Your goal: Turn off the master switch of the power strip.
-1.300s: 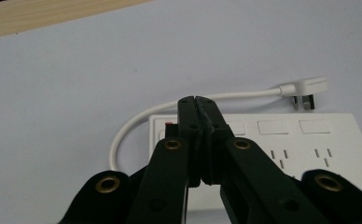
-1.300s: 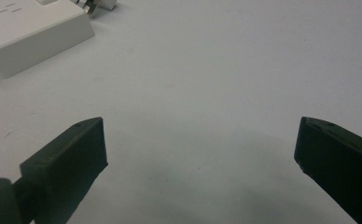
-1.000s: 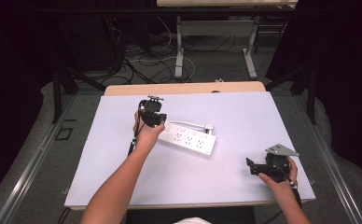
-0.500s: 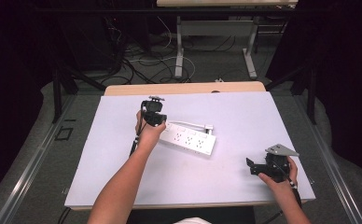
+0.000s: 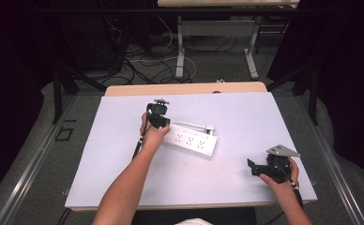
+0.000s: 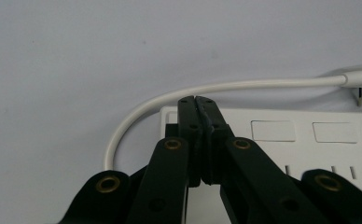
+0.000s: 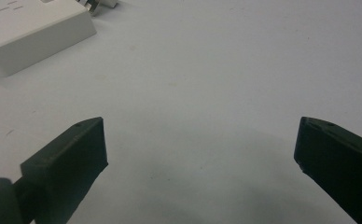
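The left gripper's fingers are pressed together with nothing between them, their tips over the near-left end of the white power strip, where its cord loops out. The strip lies near the middle of the table, its long axis running from ten o'clock to four o'clock, directly under the left gripper. The right gripper, fingers spread wide and empty, rests well apart at the strip's four o'clock, so the left hand is nearer.
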`<action>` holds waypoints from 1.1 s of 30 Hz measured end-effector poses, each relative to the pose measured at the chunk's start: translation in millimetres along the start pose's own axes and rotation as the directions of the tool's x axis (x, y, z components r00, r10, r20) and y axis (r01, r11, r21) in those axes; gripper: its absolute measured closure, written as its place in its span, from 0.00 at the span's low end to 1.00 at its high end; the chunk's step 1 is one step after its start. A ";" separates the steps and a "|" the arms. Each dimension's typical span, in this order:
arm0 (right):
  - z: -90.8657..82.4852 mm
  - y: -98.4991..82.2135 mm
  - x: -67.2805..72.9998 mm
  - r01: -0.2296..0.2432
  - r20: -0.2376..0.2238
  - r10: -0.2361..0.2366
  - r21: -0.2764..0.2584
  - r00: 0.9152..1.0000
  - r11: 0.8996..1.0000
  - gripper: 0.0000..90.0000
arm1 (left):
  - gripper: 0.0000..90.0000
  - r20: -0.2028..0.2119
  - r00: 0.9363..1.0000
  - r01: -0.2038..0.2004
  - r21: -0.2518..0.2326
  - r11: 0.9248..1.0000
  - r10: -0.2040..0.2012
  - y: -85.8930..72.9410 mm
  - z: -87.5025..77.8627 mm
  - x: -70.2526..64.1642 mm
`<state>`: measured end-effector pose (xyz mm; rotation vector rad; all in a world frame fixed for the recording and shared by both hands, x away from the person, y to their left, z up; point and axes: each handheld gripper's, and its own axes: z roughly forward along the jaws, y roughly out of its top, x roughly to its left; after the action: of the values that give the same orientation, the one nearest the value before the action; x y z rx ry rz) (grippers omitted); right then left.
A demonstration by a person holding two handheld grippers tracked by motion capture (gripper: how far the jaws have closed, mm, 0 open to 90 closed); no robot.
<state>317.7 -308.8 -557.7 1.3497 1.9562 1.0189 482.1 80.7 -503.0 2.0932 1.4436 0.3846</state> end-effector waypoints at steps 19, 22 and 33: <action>0.5 -0.3 0.1 -0.006 -0.005 0.006 0.004 1.000 1.000 0.02 | 1.00 -0.005 1.000 0.015 0.042 0.999 -0.014 -6.1 12.5 1.2; 0.7 -0.3 -0.1 -0.002 -0.004 0.002 0.003 1.000 1.000 0.02 | 1.00 -0.011 1.000 0.012 0.034 0.999 -0.011 -6.3 13.0 0.0; 1.2 -0.5 0.9 0.008 -0.008 -0.008 0.007 1.000 1.000 0.02 | 1.00 -0.071 0.995 -0.067 0.054 0.996 0.070 -7.0 16.3 -8.3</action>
<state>318.1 -307.8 -558.7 1.3429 1.9709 1.0158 482.2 70.2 -519.6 2.1948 1.4393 0.4592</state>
